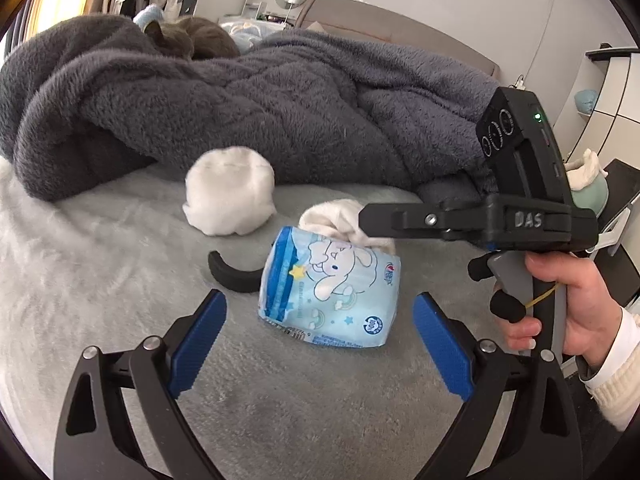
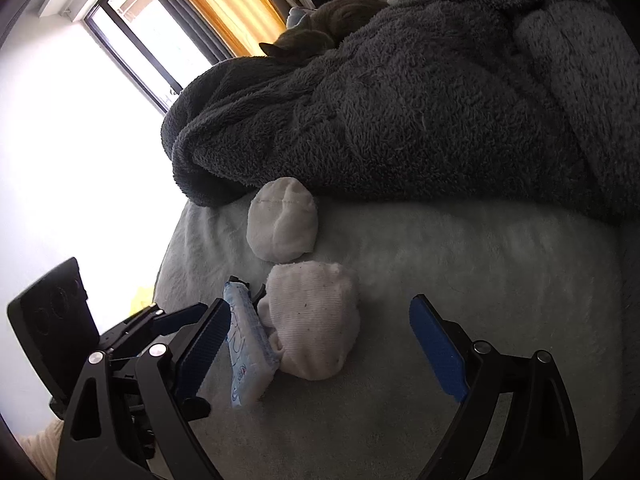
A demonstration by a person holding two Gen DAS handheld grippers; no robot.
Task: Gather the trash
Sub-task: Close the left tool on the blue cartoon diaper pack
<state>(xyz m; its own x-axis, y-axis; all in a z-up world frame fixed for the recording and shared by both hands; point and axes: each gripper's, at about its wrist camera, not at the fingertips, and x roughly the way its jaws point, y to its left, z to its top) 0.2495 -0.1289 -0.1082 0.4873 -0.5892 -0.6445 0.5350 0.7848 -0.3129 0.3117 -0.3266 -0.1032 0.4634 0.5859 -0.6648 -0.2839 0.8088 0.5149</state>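
Observation:
A light blue tissue pack (image 1: 330, 290) with a cartoon rabbit lies on the grey bed cover (image 1: 100, 264). My left gripper (image 1: 320, 328) is open, its blue pads on either side of the pack's near end. A white balled sock (image 1: 344, 220) lies just behind the pack, another white sock ball (image 1: 230, 192) farther left. In the right wrist view the pack (image 2: 248, 344) shows edge-on, beside the near sock (image 2: 312, 320). My right gripper (image 2: 316, 344) is open around that sock and the pack. The far sock ball (image 2: 282, 224) lies beyond.
A rumpled dark grey fleece blanket (image 1: 260, 96) covers the back of the bed, with a grey cat (image 1: 192, 40) lying on it. A curved black piece (image 1: 230, 276) lies left of the pack. The bed edge and a bright window (image 2: 132, 32) are at left.

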